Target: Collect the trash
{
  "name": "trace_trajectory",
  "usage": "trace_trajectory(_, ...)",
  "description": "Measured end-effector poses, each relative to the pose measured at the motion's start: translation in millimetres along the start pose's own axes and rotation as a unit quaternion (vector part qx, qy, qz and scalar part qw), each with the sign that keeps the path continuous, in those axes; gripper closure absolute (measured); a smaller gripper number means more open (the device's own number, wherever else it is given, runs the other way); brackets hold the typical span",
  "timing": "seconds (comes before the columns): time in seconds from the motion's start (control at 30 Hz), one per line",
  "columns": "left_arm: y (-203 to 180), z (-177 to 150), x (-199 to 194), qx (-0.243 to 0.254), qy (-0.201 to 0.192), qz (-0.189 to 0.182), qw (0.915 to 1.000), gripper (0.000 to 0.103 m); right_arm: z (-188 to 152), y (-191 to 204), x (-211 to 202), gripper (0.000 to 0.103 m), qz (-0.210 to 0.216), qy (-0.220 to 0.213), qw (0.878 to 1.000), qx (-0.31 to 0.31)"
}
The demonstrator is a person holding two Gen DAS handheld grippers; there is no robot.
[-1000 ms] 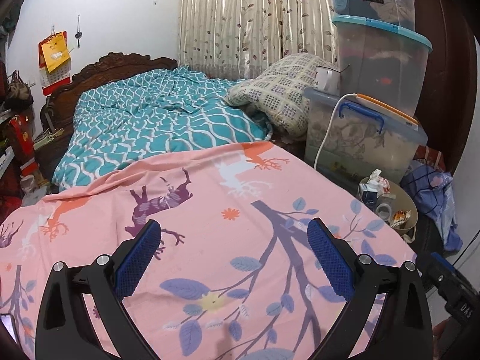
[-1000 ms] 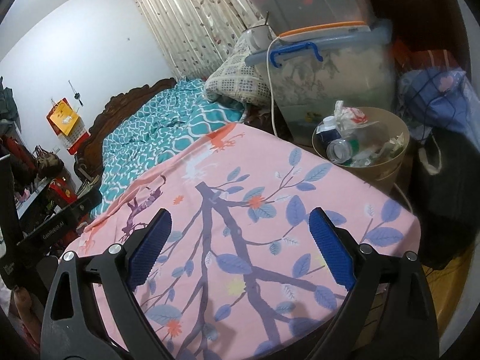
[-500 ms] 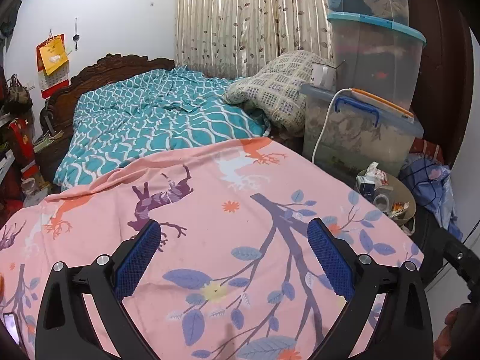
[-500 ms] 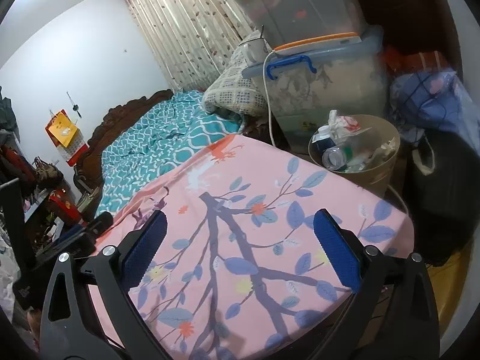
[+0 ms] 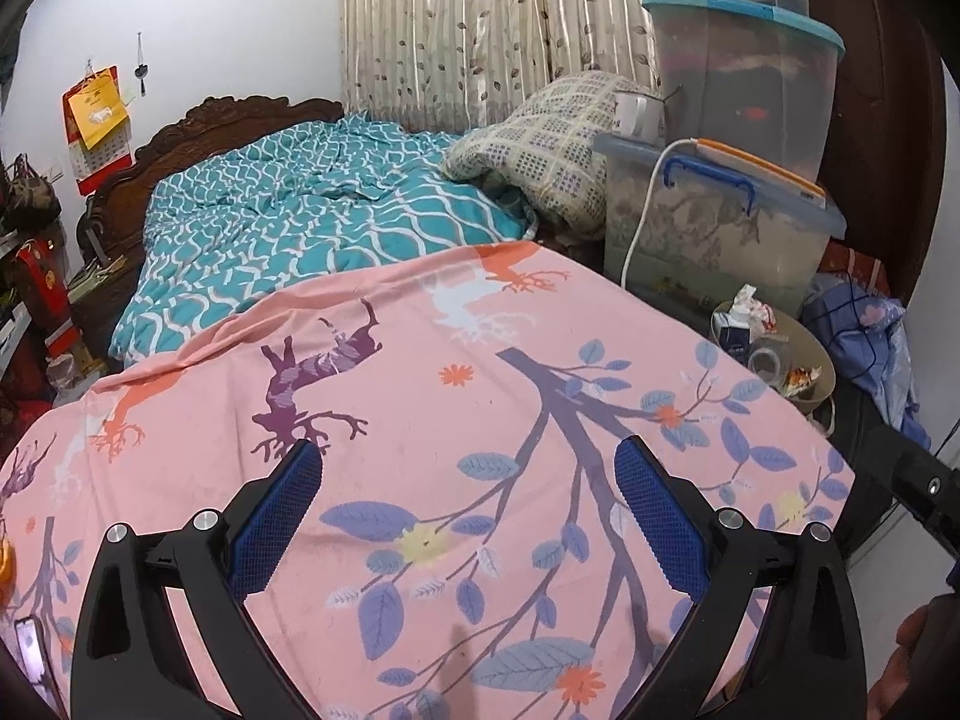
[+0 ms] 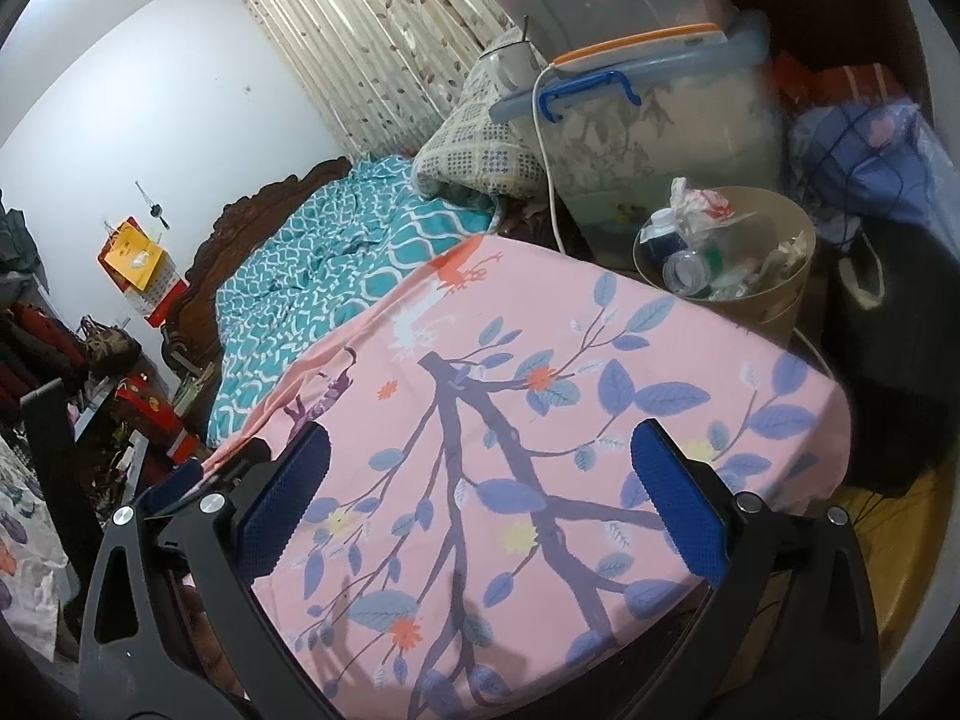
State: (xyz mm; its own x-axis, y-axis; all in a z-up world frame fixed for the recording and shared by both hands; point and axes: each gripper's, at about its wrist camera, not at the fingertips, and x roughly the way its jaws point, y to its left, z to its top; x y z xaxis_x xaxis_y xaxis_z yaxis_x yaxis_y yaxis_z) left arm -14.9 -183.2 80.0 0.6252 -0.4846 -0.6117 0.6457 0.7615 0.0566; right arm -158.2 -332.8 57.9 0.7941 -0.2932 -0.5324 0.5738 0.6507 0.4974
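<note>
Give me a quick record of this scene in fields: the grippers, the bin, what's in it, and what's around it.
left gripper: open, empty, above the pink sheet
right gripper: open, empty, above the same sheet
trash bin: round, tan, on the floor beside the bed's corner
bin contents: crumpled wrappers, a clear bottle, other scraps; nearly full
behind bin: stacked storage boxes, white cable hanging down
right of bin: blue cloth bundle
trash on the sheet: none visible
</note>
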Motion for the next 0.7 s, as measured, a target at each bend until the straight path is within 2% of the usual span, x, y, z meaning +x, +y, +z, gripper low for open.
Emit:
trace_trajectory(0.4,-7.1,-8.4,0.0,0.028,0.019,0.008,0.9994,0.009,-3.2,4.5,3.8,0.004,0.013,0.019,1.000,0.001)
trace_trajectory(0.7,-10.9,-12.9,0.3,0.044,0.019,0.025,0.9986,0.009,-4.5,12.0,4.4,0.004,0.010,0.020,1.000,-0.018)
